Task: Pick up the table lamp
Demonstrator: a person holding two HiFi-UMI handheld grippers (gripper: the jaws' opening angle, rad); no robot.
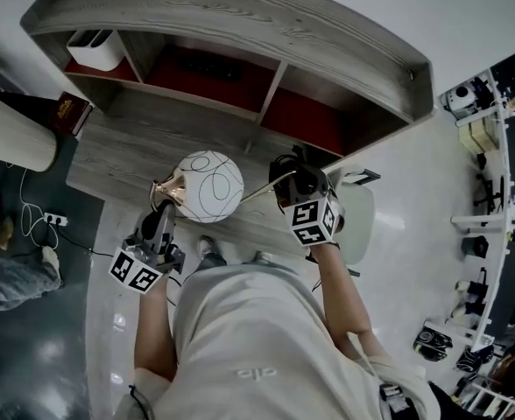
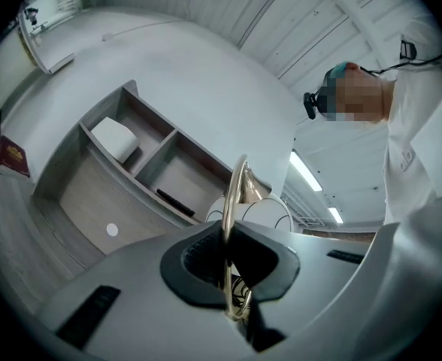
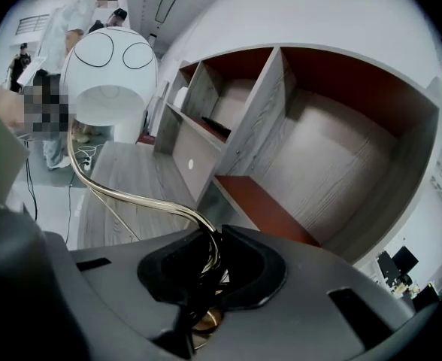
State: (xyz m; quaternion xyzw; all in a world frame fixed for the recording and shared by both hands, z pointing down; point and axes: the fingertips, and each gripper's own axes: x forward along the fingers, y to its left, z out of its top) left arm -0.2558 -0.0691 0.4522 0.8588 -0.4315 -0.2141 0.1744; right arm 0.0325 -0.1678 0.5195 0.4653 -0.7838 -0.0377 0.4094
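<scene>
Brass tube is clenched in both pairs of jaws: the left gripper [image 1: 163, 208] bites the lamp's [image 1: 208, 186] curved hoop [image 2: 236, 194], the right gripper [image 1: 285, 182] its thin stem [image 3: 131, 200]. Its white shade [image 3: 110, 74] hangs between them over the desk [image 1: 109, 160] edge, long axis running hand to hand, both equally near.

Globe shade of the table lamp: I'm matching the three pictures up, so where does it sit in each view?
Head view: the globe shade sits left of centre, over the desk.
Left gripper view: the globe shade is at lower centre, partly hidden.
Right gripper view: the globe shade is at upper left.
Shared landmark: the shelf unit behind the lamp.
</scene>
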